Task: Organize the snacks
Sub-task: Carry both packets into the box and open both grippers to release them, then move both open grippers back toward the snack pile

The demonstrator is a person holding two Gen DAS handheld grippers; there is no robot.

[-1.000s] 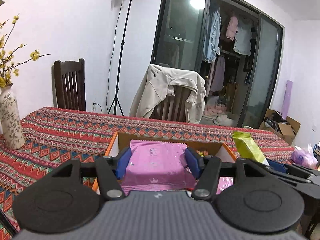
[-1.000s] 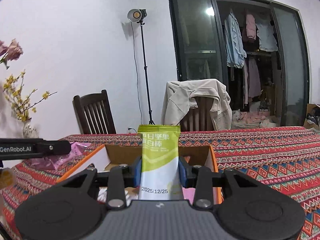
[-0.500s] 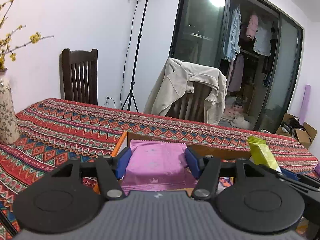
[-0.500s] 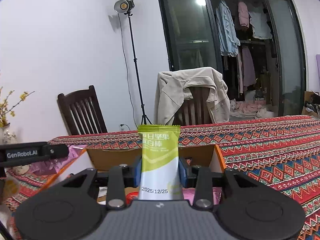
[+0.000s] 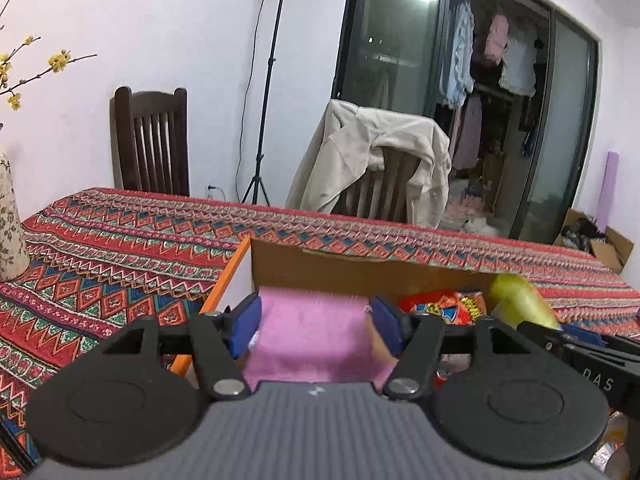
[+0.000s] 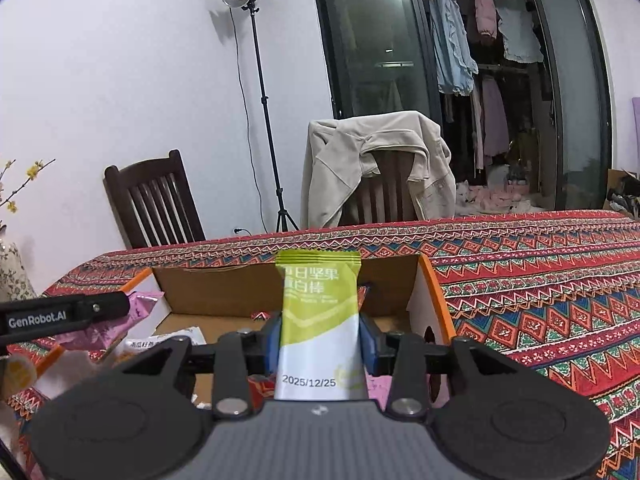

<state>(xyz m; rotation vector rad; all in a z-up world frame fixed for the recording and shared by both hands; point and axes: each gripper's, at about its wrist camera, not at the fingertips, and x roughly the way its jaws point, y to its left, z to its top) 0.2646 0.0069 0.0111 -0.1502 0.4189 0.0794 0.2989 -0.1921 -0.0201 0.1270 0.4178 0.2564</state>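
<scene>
My left gripper (image 5: 315, 314) hangs over the near end of an open cardboard box (image 5: 360, 268) with orange edges. A pink snack packet (image 5: 312, 340), blurred, lies between its blue pads; the jaws are opening and the pads look clear of it. My right gripper (image 6: 320, 330) is over the same box (image 6: 220, 288), with an upright green-and-white snack packet (image 6: 320, 304) between its pads; its jaws are opening too, but the pads still touch the packet. A red snack bag (image 5: 440, 304) and other packets lie inside the box.
The box sits on a table under a red patterned cloth (image 5: 100, 260). A flowered vase (image 5: 10, 232) stands at the left. Behind the table are a dark wooden chair (image 5: 152, 140), a chair draped with a beige jacket (image 5: 380, 168) and a light stand (image 6: 260, 120).
Both grippers have moved forward and down over the box. The left jaws have spread and the pink packet now looks blurred and slightly lower. The green packet stays upright between slightly wider right pads.
</scene>
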